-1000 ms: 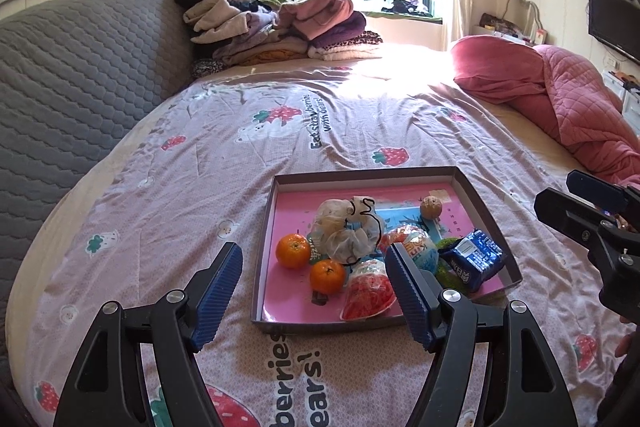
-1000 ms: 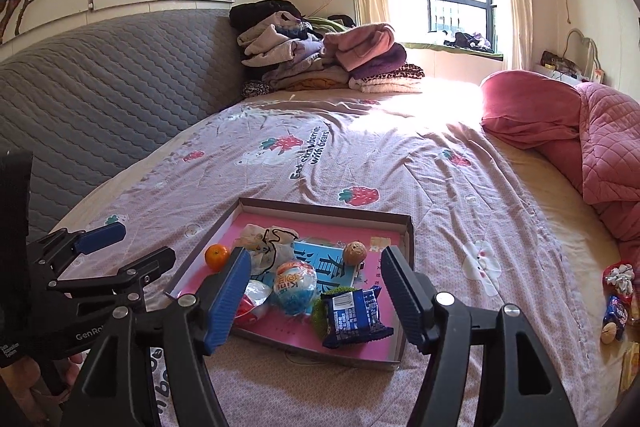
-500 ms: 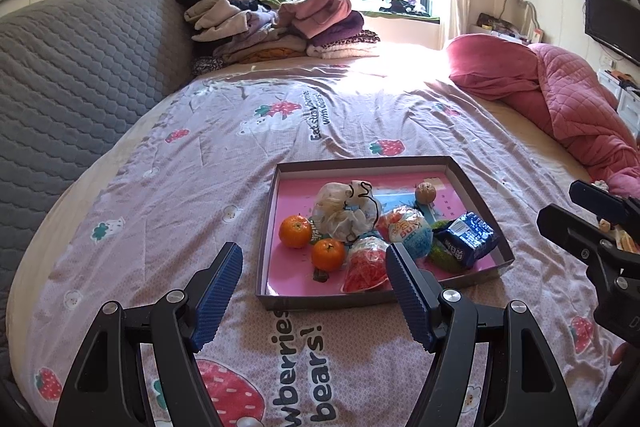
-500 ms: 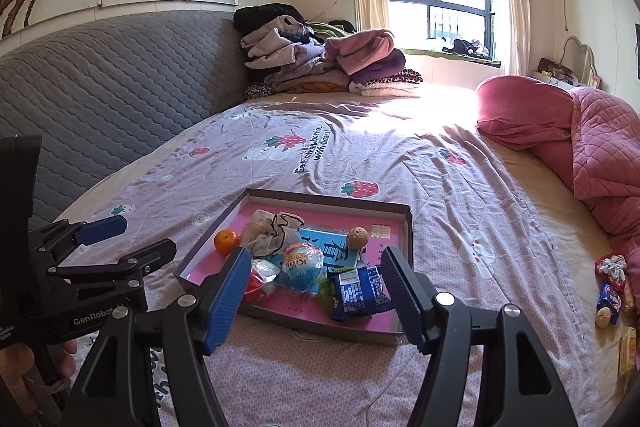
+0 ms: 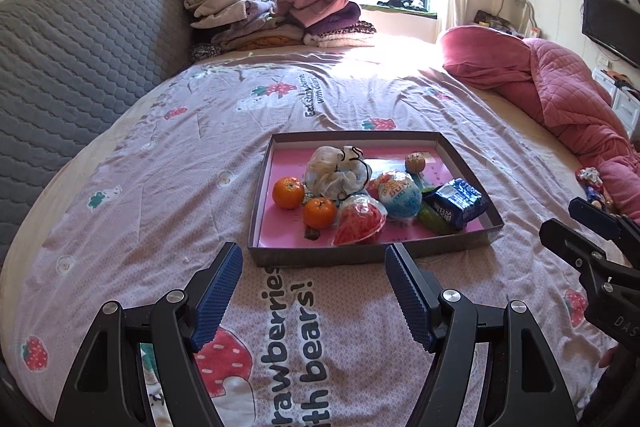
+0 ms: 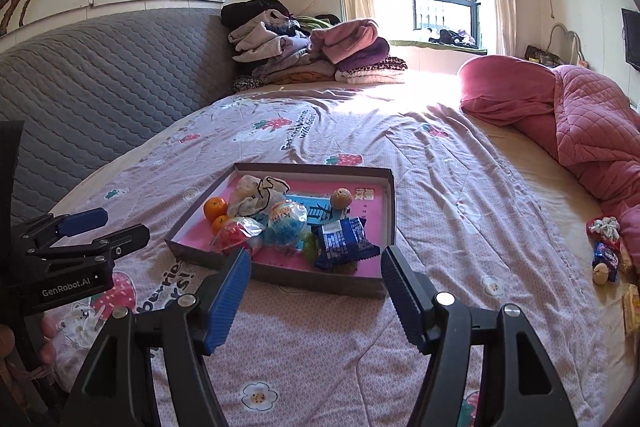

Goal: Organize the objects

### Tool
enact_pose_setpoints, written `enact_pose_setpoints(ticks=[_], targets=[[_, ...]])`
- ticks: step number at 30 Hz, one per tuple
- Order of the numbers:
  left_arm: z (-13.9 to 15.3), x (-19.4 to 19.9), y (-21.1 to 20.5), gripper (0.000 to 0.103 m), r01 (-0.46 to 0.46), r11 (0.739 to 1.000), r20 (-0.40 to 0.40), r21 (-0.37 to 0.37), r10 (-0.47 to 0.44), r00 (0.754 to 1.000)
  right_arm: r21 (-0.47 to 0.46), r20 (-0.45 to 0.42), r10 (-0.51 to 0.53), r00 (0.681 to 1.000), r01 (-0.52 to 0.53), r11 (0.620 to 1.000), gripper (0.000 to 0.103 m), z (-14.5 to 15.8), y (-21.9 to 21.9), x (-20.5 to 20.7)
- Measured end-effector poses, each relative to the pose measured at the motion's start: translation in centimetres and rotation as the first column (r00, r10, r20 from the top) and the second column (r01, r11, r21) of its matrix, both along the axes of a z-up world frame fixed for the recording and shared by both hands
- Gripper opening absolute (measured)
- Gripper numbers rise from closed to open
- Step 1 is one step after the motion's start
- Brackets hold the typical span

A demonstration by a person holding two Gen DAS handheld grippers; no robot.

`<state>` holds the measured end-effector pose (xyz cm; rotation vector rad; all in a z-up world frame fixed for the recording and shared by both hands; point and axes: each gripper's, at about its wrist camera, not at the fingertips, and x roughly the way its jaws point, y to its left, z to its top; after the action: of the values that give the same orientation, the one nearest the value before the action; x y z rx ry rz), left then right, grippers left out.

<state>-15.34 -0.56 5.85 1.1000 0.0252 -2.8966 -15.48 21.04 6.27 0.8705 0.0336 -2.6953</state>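
Shallow box [image 5: 362, 254] w/ pink floor sits on bedspread [image 5: 160, 187], just ahead of both tools. Inside: 2 oranges [image 5: 288, 191], blue snack pack [image 5: 456, 203], wrapped sweets. Left gripper [image 5: 314, 291] jaws wide, nothing btwn. Right gripper [image 6: 316, 291] also wide, empty, box's near wall just past its tips.

Tray [image 5: 360, 254] on bed [image 5: 160, 187]; inside: two oranges [image 5: 288, 192] left, packet [image 5: 456, 203] right, walnut [image 5: 414, 161] behind. Folded clothes [image 5: 276, 19] beyond.
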Motion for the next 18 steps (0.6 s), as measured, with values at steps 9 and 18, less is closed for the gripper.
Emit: enact_pose_setpoints(ticks=[9,18], targets=[[-1.5,1.1,0.2,0.075,0.005,1.000,0.009,0.003,-0.005,1.000,0.040,0.031,-0.011,0.999,0.010,0.999,0.067,-1.9,-0.4,0.2],[-3.3,0.9,-0.4,0.075,-0.011,1.000,0.032,0.007,0.011,0.999,0.035,0.043,-0.007,0.999,0.006,0.999,0.067,-3.0,-0.8,-0.4]])
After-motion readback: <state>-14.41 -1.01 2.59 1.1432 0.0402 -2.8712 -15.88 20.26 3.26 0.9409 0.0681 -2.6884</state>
